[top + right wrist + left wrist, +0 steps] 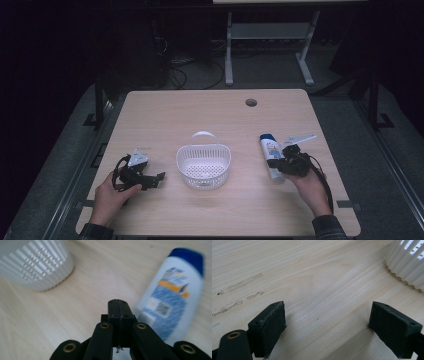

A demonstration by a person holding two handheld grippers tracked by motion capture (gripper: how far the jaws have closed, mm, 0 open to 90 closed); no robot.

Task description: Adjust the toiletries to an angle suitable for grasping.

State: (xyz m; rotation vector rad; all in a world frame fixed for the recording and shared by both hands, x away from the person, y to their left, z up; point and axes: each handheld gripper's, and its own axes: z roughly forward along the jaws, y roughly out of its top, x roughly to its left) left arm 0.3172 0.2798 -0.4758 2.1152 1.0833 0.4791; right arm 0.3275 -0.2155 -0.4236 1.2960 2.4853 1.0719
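Note:
A white slotted plastic basket with a handle stands in the middle of the wooden table; its wall shows at the upper right of the left gripper view and at the upper left of the right gripper view. A white bottle with a blue cap and blue label lies on its side right of the basket, and in the right gripper view the bottle lies just right of the jaws. My right gripper is shut with nothing between its jaws, beside the bottle. My left gripper is open over bare wood, left of the basket.
The table has a round cable hole near its far edge. Faint smudges mark the wood ahead of the left gripper. Beyond the table stand a white desk frame and loose cables on a dark floor.

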